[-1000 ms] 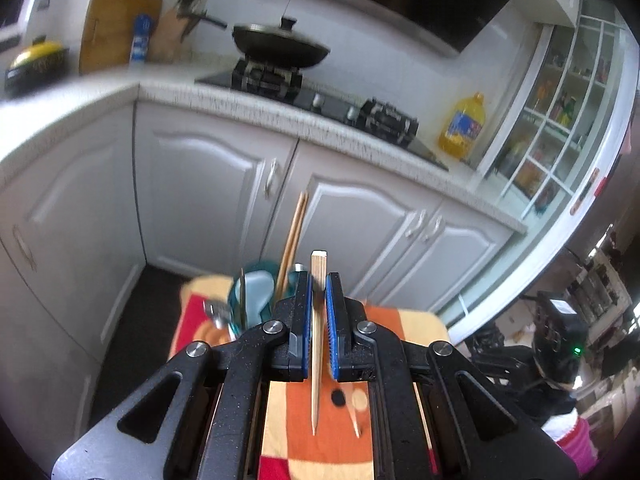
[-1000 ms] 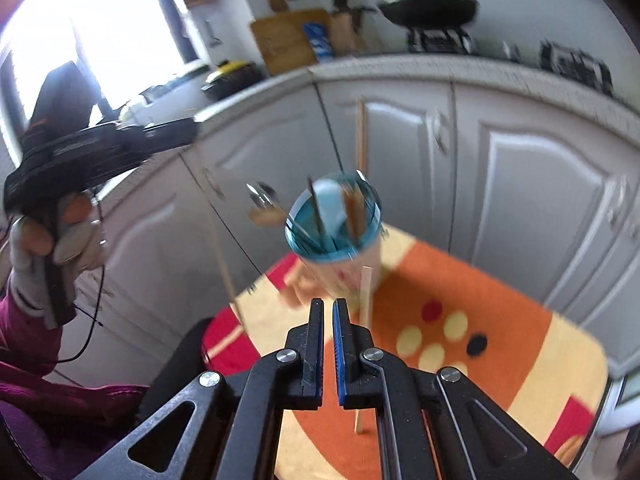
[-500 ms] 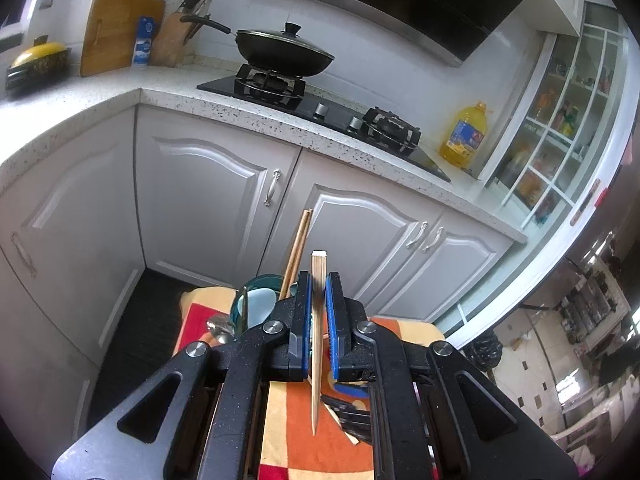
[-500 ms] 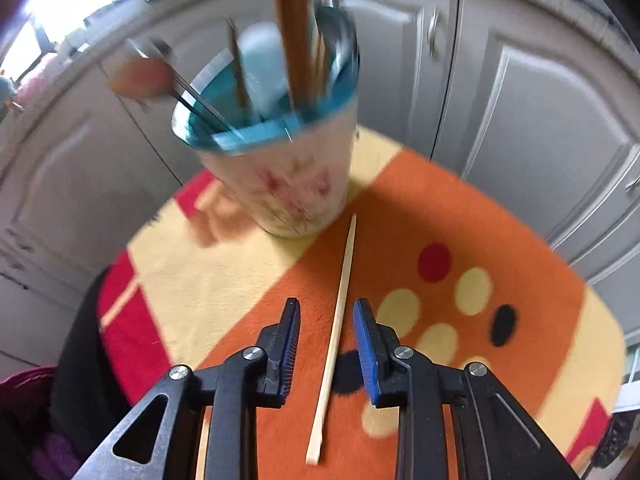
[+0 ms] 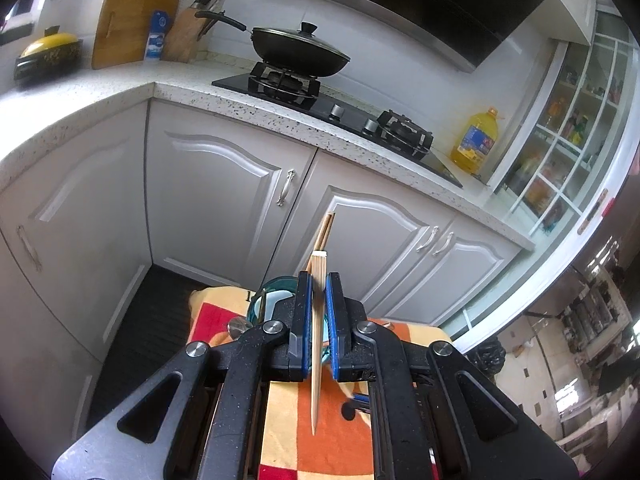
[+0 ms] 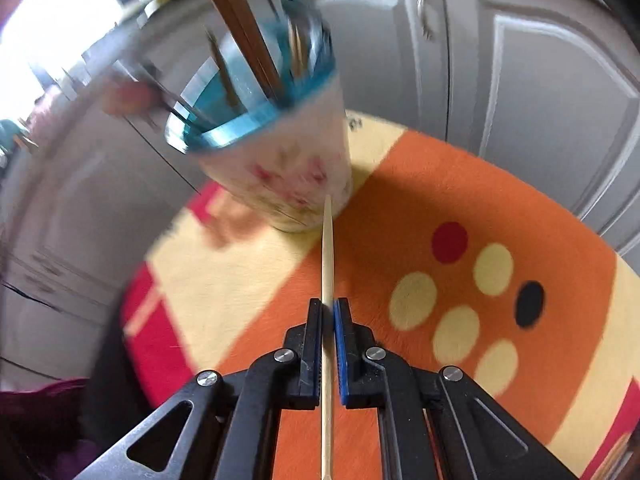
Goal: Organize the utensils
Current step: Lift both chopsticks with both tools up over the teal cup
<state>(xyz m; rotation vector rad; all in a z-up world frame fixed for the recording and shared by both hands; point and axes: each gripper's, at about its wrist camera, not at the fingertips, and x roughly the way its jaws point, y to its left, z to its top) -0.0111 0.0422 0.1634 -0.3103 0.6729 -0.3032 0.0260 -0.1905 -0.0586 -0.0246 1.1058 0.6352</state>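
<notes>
Each claw, L & R, grips 1 chopstick.

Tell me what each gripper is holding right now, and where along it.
The left gripper clamps a pale chopstick near its thick upper end. The right gripper has closed on another pale chopstick lying on the cloth, around mid-length.

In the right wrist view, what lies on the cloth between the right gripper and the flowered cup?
Only the pale chopstick: it runs from the right gripper, shut on it, to the foot of the flowered cup. Otherwise the cloth there is bare.
</notes>
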